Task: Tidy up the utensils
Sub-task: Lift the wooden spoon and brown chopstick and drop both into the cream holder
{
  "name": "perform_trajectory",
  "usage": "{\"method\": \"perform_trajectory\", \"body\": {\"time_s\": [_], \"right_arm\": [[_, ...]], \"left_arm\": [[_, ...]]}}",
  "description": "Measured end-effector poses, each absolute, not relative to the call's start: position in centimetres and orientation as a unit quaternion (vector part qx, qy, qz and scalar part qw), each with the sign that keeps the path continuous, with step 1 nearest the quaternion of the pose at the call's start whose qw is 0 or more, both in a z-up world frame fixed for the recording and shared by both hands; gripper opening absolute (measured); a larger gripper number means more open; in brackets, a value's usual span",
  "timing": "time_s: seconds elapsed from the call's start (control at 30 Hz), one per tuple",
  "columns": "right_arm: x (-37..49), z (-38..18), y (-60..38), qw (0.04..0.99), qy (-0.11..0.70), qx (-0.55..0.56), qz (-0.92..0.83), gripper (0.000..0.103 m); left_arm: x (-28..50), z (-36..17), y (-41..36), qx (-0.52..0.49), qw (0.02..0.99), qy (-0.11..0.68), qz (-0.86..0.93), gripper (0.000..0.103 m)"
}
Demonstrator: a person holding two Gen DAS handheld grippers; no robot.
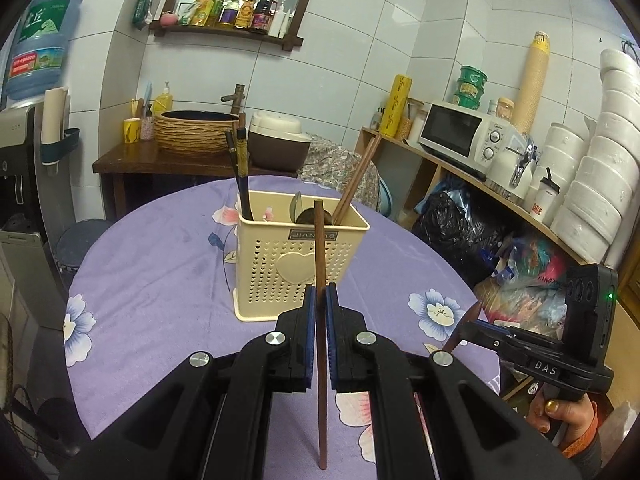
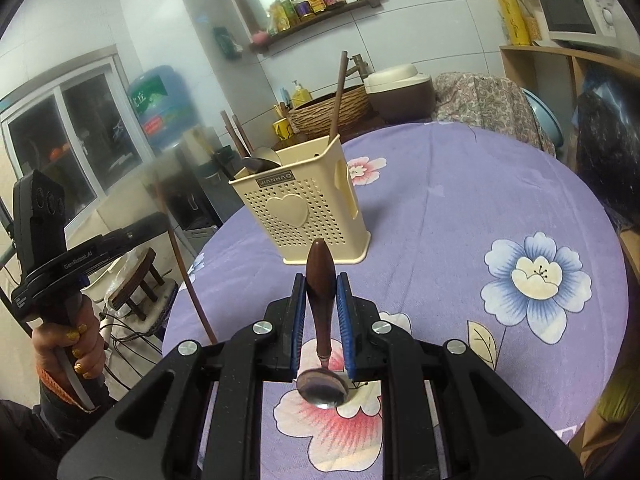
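Observation:
A cream perforated utensil holder (image 1: 296, 268) (image 2: 304, 208) stands on the purple flowered tablecloth (image 1: 160, 280), with several chopsticks and spoons sticking out of it. My left gripper (image 1: 320, 296) is shut on a single brown chopstick (image 1: 319, 248), held upright just in front of the holder. My right gripper (image 2: 320, 284) is shut on a spoon with a dark wooden handle (image 2: 320, 276); its metal bowl (image 2: 323, 388) points back toward the camera. The right gripper (image 1: 472, 320) also shows at the right of the left wrist view, a hand on its grip.
A round table carries the cloth (image 2: 480, 200). Behind it are a dark side table with a woven basin (image 1: 196, 132) and a rice cooker (image 1: 280, 140). A shelf with a microwave (image 1: 460, 136) runs along the right. A water dispenser (image 1: 36, 80) stands at left.

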State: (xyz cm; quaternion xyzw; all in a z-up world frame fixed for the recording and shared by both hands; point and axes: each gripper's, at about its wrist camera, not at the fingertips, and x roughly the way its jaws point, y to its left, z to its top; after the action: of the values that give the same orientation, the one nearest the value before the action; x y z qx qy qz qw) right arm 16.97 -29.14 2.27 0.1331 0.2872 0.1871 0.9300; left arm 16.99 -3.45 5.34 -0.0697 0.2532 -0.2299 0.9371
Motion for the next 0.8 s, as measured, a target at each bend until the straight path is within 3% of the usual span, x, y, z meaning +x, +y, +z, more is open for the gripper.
{"method": "perform_trajectory", "body": {"time_s": [0.4,0.8], "right_arm": [[18.8,6.3,-27.4,0.941,0.266,0.083,0.194,0.016],[23.8,17.4,-25.6,0.953,0.205,0.047,0.218,0.016]], "left_arm": [[18.4,9.0,-2.4,-0.070,0.947,0.218,-0.227,0.006],[21.0,20.4,-1.7,-0.075,0.965,0.134,-0.213,0.006]]}}
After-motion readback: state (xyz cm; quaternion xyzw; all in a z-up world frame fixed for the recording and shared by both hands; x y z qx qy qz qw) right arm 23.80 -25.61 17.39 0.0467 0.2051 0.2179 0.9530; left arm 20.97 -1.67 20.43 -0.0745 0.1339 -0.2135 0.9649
